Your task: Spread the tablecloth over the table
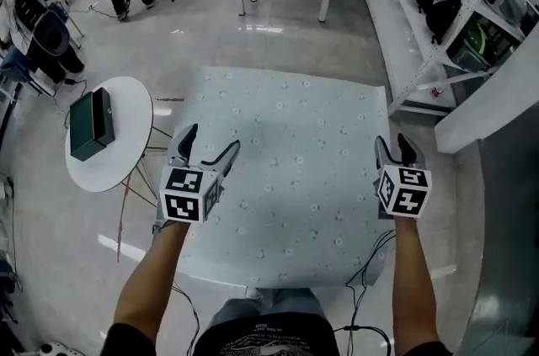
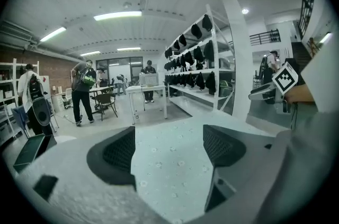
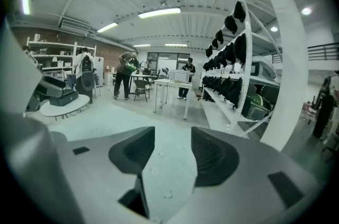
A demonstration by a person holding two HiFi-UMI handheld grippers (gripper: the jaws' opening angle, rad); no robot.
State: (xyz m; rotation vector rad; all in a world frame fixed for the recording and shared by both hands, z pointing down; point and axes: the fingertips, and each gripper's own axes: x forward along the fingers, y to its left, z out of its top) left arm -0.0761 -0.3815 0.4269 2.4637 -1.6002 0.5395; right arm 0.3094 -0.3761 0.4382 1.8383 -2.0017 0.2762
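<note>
leftward, a dark box [image 1: 91, 125] sits on a round side table [image 1: 126, 93]. next, the left gripper [image 1: 212, 140] hangs with jaws apart, empty, over the dotted tablecloth [image 1: 295, 152] spread flat at frame centre. right gripper [image 1: 396, 146], lower right, gapes empty too.

The left gripper [image 1: 210, 142], left of centre, has its jaws wide apart and empty. The right gripper [image 1: 396, 146], at centre right, is likewise parted. Both forearms [image 1: 150, 283] reach up from the bottom edge.
</note>
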